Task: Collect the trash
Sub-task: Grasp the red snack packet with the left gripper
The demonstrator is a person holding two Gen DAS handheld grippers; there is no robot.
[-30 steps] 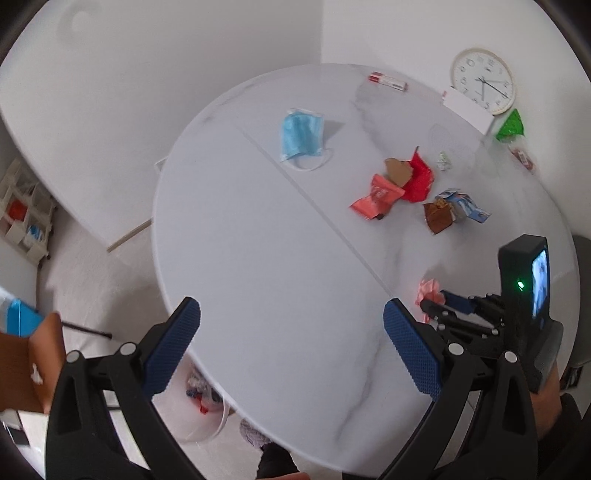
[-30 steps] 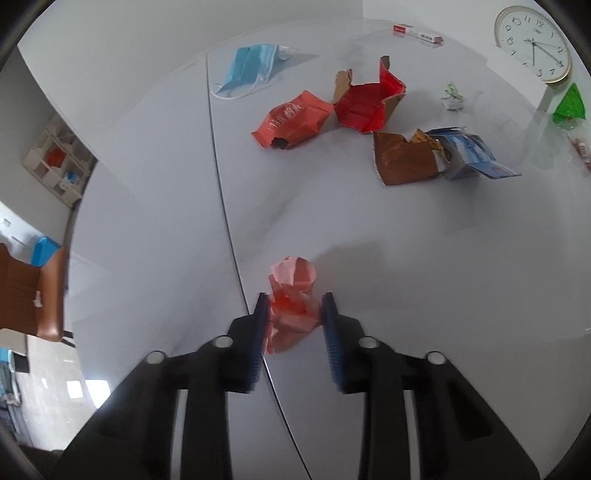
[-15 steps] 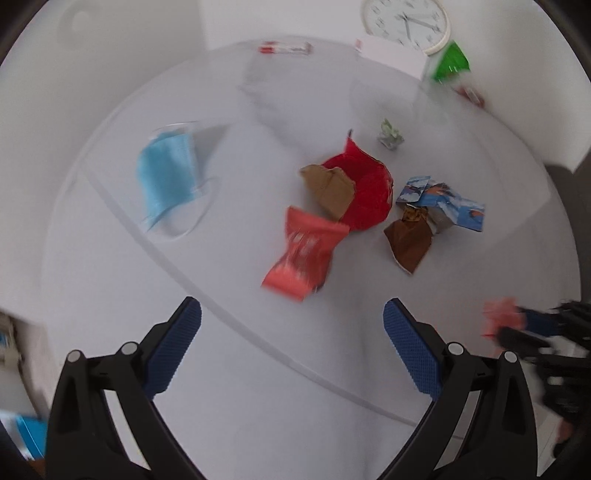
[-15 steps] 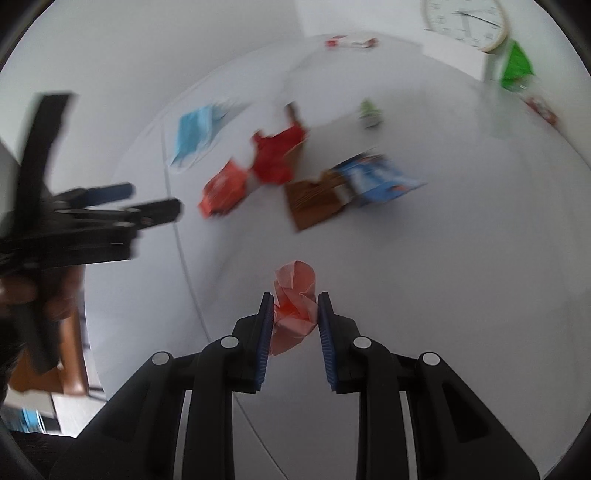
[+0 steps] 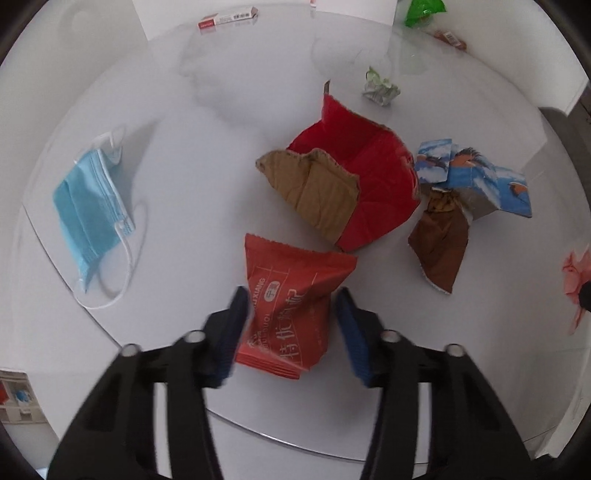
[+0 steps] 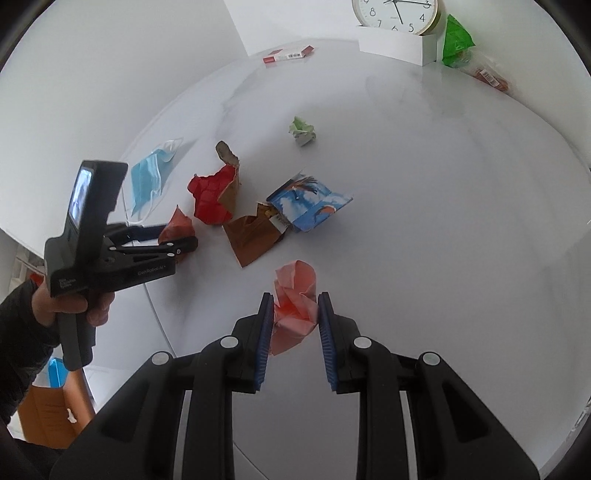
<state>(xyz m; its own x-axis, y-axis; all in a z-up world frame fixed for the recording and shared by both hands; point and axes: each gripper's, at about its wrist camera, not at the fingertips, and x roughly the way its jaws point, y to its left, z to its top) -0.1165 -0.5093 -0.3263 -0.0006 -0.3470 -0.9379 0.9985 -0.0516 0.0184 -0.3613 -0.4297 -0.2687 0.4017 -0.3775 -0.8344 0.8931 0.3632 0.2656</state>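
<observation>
My left gripper (image 5: 291,314) straddles an orange-red snack packet (image 5: 290,306) lying on the round white table (image 5: 207,110); its jaws stand beside the packet's sides with small gaps, half closed. It shows from the side in the right wrist view (image 6: 177,247), with the packet (image 6: 177,225) at its tips. My right gripper (image 6: 295,321) is shut on a crumpled pink paper (image 6: 295,299), held above the table; the paper also shows at the left view's right edge (image 5: 576,273).
On the table lie a blue face mask (image 5: 92,210), a torn red and brown carton (image 5: 347,184), a blue and brown torn wrapper (image 5: 461,192), a small crumpled green paper (image 5: 380,86), a red and white box (image 5: 227,20), a green wrapper (image 6: 456,38) and a clock (image 6: 395,11).
My left gripper moved forward over the table to the orange-red packet and narrowed its jaws around it. My right gripper kept the pink paper and lifted it, swinging right.
</observation>
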